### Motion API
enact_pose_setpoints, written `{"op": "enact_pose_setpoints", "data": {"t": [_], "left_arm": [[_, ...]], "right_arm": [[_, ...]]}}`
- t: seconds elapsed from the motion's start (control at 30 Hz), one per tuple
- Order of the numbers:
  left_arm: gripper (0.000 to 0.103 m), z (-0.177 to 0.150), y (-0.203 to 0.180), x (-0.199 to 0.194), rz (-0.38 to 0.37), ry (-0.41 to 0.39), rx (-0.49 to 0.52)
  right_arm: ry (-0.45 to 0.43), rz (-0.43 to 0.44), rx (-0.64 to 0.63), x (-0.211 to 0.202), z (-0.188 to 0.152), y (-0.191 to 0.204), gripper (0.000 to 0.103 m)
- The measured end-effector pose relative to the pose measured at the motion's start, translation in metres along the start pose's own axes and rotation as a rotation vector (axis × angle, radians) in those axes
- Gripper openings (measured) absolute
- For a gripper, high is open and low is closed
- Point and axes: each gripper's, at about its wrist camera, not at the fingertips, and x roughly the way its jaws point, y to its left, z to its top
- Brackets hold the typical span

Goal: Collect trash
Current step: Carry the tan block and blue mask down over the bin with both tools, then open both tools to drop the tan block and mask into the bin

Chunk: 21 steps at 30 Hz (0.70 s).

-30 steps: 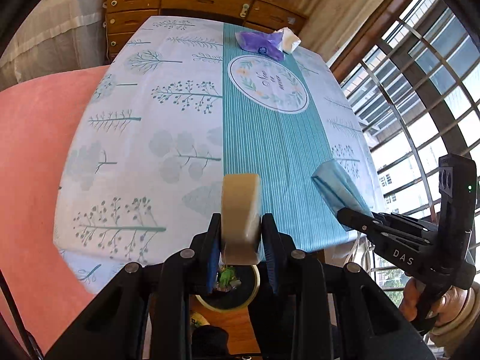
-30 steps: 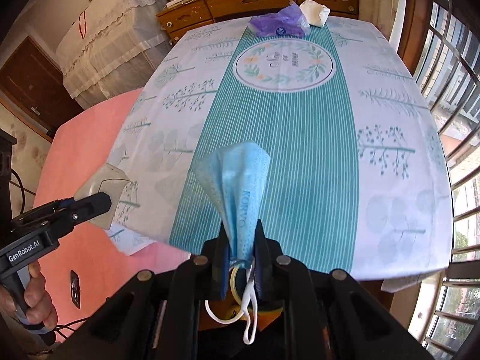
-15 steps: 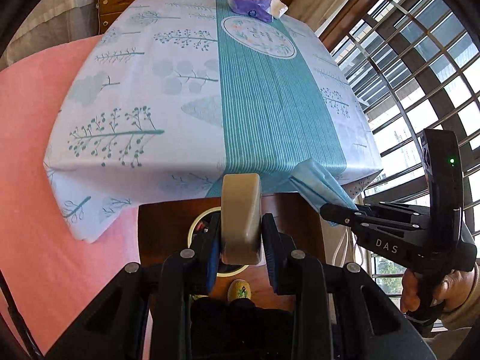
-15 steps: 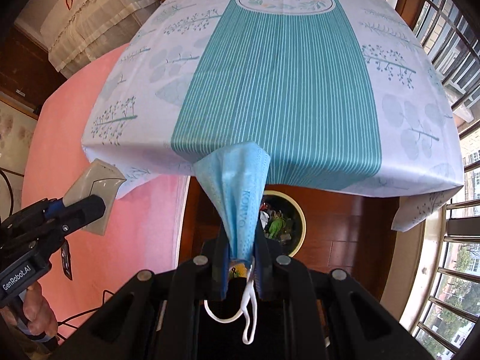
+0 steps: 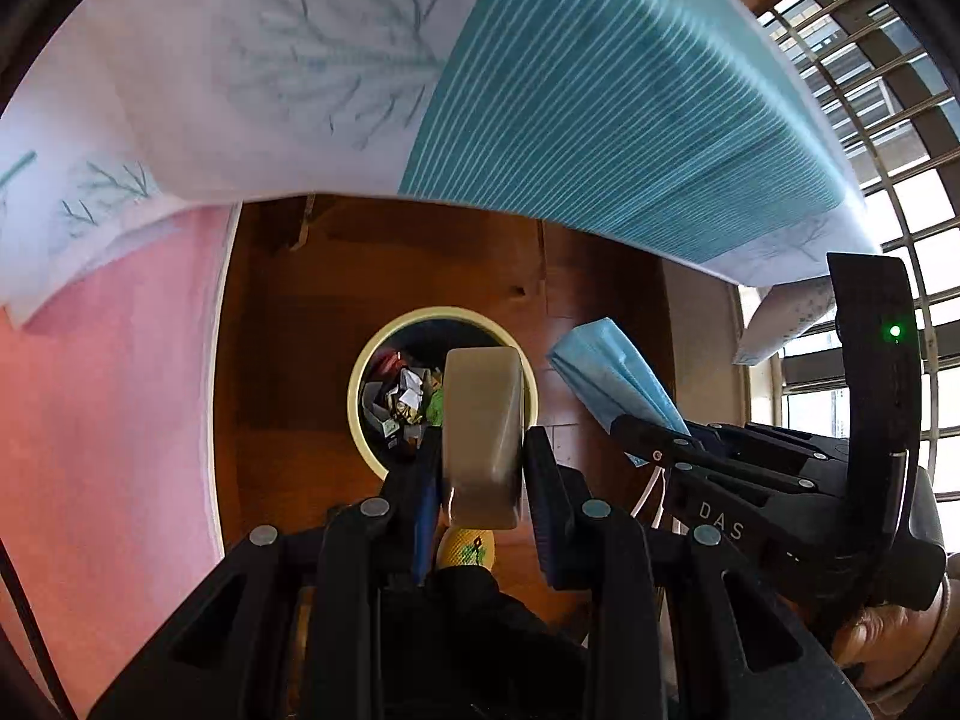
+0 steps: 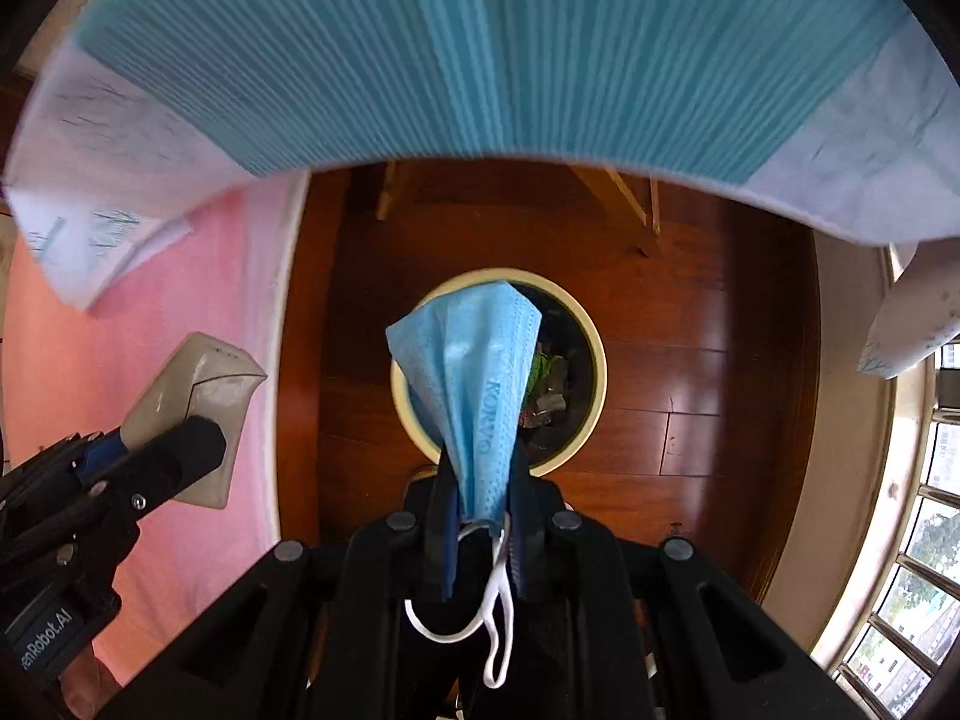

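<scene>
My left gripper (image 5: 480,468) is shut on a beige flattened carton (image 5: 483,420) and holds it over a round cream-rimmed trash bin (image 5: 366,372) with wrappers inside, standing on the wooden floor. My right gripper (image 6: 483,498) is shut on a blue face mask (image 6: 474,372) with white ear loops hanging, held above the same bin (image 6: 591,354). In the left wrist view the right gripper (image 5: 642,432) and mask (image 5: 612,372) are to the right. In the right wrist view the left gripper (image 6: 168,456) and carton (image 6: 204,384) are to the left.
The table edge, with its teal-striped and white tablecloth (image 5: 600,108), overhangs just beyond the bin, also in the right wrist view (image 6: 480,48). A pink rug (image 5: 108,396) lies to the left. Barred windows (image 5: 900,120) are on the right. Wooden table legs (image 6: 636,210) stand behind the bin.
Both grippers have tilted down and moved past the table edge; the view now faces the floor and the bin lies below both held items. Both still hold their items.
</scene>
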Motion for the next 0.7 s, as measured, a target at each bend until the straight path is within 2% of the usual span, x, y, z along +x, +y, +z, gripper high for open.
{"op": "enact_pose_setpoints", "data": {"t": [0.3,0.43,0.5,0.53,0.57,0.6,0.63,0.7], "left_arm": [[0.025,-0.006,0.024,0.114,0.061,0.037,-0.002],[0.025,-0.007,0.031,0.147,0.077,0.027,0.02],[0.03,-0.008,0.035,0.159,0.073,0.029,0.015],[0.045,-0.007,0.037,0.162,0.068,0.03,0.006],[0.074,-0.006,0.039,0.167,0.061,0.033,-0.013],[0.087,-0.005,0.042,0.17,0.057,0.032,-0.029],[0.097,-0.004,0.044,0.169,0.051,0.021,-0.046],[0.097,-0.005,0.047,0.166,0.043,-0.013,-0.068]], "right_arm": [[0.047,0.014,0.095,0.125,0.004,-0.035,0.013],[0.061,0.04,0.134,0.158,0.006,-0.044,0.014],[0.058,0.058,0.152,0.17,0.007,-0.05,0.017],[0.053,0.072,0.167,0.173,0.008,-0.051,0.017],[0.054,0.093,0.186,0.177,0.009,-0.055,0.025],[0.061,0.108,0.201,0.181,0.007,-0.057,0.031],[0.065,0.122,0.216,0.185,0.007,-0.059,0.038],[0.058,0.143,0.231,0.184,0.008,-0.064,0.04]]}}
